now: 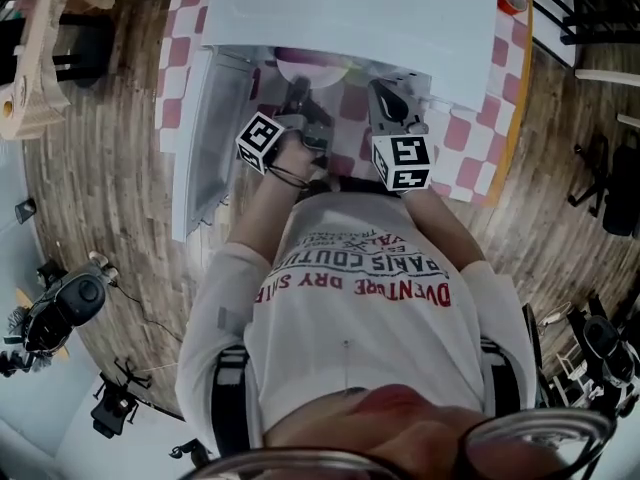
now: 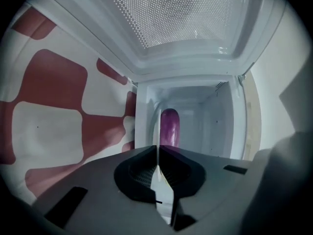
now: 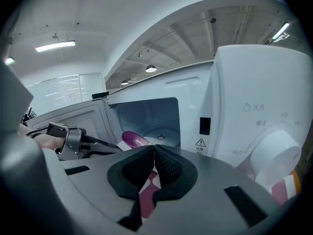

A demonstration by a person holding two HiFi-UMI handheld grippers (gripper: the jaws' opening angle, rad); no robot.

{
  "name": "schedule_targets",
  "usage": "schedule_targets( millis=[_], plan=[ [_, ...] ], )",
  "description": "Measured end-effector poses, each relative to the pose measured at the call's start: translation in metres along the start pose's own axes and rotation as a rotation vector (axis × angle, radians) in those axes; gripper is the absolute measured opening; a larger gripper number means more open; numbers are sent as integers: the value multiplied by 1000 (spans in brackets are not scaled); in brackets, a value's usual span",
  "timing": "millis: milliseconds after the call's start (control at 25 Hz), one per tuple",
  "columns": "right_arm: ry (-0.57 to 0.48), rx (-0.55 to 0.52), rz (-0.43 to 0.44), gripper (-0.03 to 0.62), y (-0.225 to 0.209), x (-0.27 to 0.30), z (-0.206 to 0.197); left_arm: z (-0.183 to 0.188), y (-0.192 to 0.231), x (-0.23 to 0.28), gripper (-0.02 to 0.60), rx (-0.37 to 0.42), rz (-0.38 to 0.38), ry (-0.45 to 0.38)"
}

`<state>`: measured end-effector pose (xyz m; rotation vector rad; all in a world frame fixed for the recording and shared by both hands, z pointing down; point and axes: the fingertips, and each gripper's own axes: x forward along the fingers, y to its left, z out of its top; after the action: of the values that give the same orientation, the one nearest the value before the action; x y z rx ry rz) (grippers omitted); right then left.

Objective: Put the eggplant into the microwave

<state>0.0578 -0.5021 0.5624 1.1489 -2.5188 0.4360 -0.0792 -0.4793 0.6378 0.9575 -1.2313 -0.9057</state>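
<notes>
Right gripper view: eggplant (image 3: pixel 133 139) inside open microwave (image 3: pixel 230 97)

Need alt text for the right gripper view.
The right gripper, jaws shut and empty, fills the foreground. Beyond it a white microwave stands open with a purple eggplant lying inside; its dial is at right.

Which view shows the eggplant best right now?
The left gripper view: the eggplant shows large and centred inside the microwave, only its base behind the jaws. The right gripper view shows it smaller; the head view gives just a purplish sliver.
</notes>
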Motion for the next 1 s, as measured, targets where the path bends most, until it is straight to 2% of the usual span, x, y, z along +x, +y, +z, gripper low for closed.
schedule_targets(
  millis=[1000],
  plan=[
    [107, 6, 60, 26, 18, 8, -51, -2, 9, 51, 37, 58, 72, 18]
  ],
)
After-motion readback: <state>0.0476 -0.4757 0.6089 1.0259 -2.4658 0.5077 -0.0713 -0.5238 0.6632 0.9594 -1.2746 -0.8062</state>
